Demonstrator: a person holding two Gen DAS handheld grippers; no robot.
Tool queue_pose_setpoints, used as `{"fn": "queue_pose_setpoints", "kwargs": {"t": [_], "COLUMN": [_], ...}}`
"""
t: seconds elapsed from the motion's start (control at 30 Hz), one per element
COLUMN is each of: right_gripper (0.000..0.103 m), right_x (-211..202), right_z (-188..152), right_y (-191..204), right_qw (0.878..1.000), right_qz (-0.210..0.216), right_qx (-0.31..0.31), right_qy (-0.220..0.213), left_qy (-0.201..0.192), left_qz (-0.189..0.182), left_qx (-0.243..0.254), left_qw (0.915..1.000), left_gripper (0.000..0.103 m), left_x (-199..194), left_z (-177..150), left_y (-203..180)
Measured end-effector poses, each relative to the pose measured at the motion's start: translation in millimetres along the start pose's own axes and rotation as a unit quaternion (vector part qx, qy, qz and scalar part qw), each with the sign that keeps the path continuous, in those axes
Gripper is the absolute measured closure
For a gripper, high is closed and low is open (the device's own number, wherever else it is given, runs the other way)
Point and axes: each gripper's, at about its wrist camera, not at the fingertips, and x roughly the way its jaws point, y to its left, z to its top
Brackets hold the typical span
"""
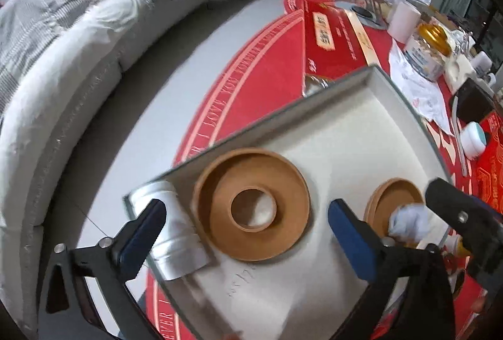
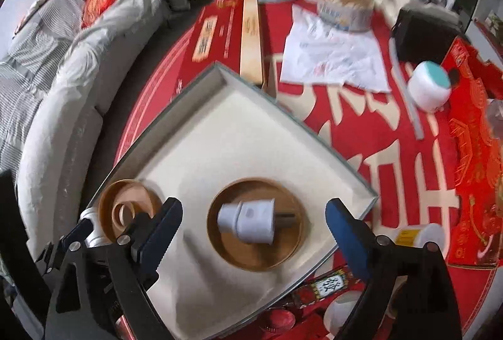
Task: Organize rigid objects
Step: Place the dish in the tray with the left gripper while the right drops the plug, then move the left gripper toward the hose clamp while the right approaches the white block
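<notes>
**Both grippers wide open over the white tray**

The white tray [image 2: 239,132] sits cornerwise on the red table cover [image 2: 371,145], one corner pointing away towards the far clutter and its near-left side overhanging the table edge above the grey floor [image 1: 176,35]. Its low rim runs unbroken around all sides that show.

The left gripper [image 1: 246,222] stands wide, nothing between its pads. Below it lies the large wooden ring dish [image 1: 251,204], flat on the tray floor and close to the left rim. Just outside that rim, touching the left finger, is a silver cylinder [image 1: 176,242]. The right-hand blue finger stands apart from the ring dish.

The right gripper [image 2: 254,225] is likewise spread wide and grips nothing. Under it the small wooden dish [image 2: 254,223] lies on the tray, near the right corner, with the white plug adapter [image 2: 246,222] lying on its side inside it, prongs towards the right. Neither pad touches the dish.

The far half of the tray floor is bare, right up to the far corner. Beyond the rim the room tightens: a long wooden strip [image 2: 251,41] lies just past the far corner, white paper [image 2: 333,57] near it, a gold-lidded jar [image 2: 345,3] behind that, and a small white pot with a teal lid [image 2: 430,88] well off to the right.
</notes>
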Motion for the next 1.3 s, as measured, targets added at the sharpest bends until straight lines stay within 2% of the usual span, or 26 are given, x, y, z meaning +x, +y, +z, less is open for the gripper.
{"fn": "queue_pose_setpoints", "kwargs": {"t": [0.1, 0.17, 0.27, 0.33, 0.43, 0.6, 0.83, 0.87, 0.9, 0.97, 1.13, 1.3], "right_gripper": [0.01, 0.01, 0.01, 0.01, 0.01, 0.01, 0.01, 0.021, 0.024, 0.051, 0.051, 0.051], "right_x": [-14.1, -23.7, -35.9, -37.6, -35.8, -16.1, 16.2, 22.2, 27.1, 26.7, 20.2, -17.8], "right_z": [-4.7, -14.2, -39.0, -58.7, -91.6, -130.2, -134.9, -135.2, -136.3, -140.7, -152.8, -185.1], "right_y": [-1.2, -2.7, -8.4, -13.5, -14.3, 8.8, 34.9, 37.8, 40.2, 44.2, 39.1, 19.2], "right_qw": [1.0, 0.999, 0.997, 0.997, 0.994, 0.974, 0.956, 0.953, 0.951, 0.947, 0.952, 0.963], "right_qz": [-0.006, -0.024, -0.046, -0.054, -0.045, -0.051, -0.031, -0.033, -0.032, -0.028, -0.016, 0.005], "right_qx": [-0.018, -0.032, -0.048, -0.058, -0.098, -0.219, -0.293, -0.301, -0.307, -0.321, -0.306, -0.269], "right_qy": [-0.011, -0.021, -0.03, -0.022, -0.01, -0.003, -0.005, -0.002, 0.003, -0.01, 0.008, 0.016], "left_qy": [0.008, 0.006, -0.007, -0.008, -0.009, 0.005, 0.01, 0.011, 0.013, 0.016, 0.022, 0.027], "left_qz": [0.001, -0.013, -0.008, -0.014, -0.031, -0.05, -0.054, -0.055, -0.056, -0.053, -0.05, -0.052], "left_qx": [-0.002, -0.002, 0.001, -0.001, -0.008, -0.024, -0.043, -0.044, -0.044, -0.041, -0.026, -0.004], "left_qw": [1.0, 0.9999, 0.9999, 0.9999, 0.9995, 0.9985, 0.9976, 0.9974, 0.9974, 0.9976, 0.9982, 0.9983], "left_gripper": [0.0, 0.0, 0.0, 0.0, 0.0, 0.0, 0.0, 0.0, 0.0, 0.0, 0.0, 0.0], "left_x": [-5.9, -10.0, -19.1, -24.0, -34.5, -42.7, -49.4, -50.5, -50.9, -51.4, -52.9, -57.6], "left_z": [1.4, -1.5, -10.6, -16.1, -29.4, -50.4, -68.3, -70.5, -72.4, -76.5, -91.0, -112.9], "left_y": [4.3, 7.0, 10.1, 12.9, 21.7, 36.5, 53.9, 55.5, 56.4, 57.8, 57.0, 54.4]}}
